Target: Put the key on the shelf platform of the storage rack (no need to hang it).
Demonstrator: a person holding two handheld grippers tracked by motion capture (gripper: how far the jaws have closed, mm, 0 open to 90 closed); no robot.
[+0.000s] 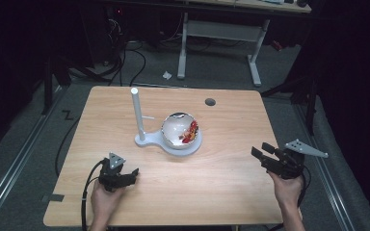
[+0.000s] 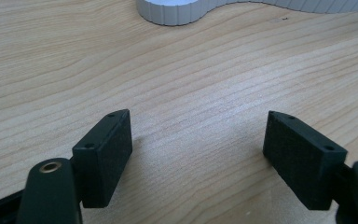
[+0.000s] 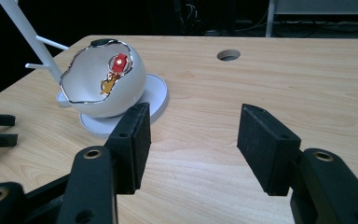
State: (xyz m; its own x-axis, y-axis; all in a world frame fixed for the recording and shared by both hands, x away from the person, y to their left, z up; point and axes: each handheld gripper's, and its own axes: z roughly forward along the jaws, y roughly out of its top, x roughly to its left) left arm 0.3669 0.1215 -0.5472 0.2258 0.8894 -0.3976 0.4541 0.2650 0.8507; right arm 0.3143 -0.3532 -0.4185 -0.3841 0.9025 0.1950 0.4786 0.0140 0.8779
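1. The work seems to be at its start. Both grippers rest low near the person's edge of the tabletop, well apart from the white bowl that sits on the round base of a white stand in the middle.
2. The left gripper has its jaws wide apart and holds nothing; in the left gripper view, bare wood lies between the two black pads, very close under them.
3. The right gripper is also wide open and empty. It hangs a little above the wood and points toward the bowl.
4. The thing to be taken is probably the small red and gold trinket inside the bowl, lying against its inner wall.
5. My judgement of the next move: one gripper must travel to the bowl, come down over its wavy rim, and close on the trinket gently. The trinket is small and the bowl is light, so a push on the wall could slide the bowl off the base.
6. The right gripper view shows the trinket as a red tag on gold rings; the high view gives just a red spot.
7. The high view shows the upright post with its side peg whole, and both hands together.
8. The left gripper view gives the ribbed edge of the stand base.
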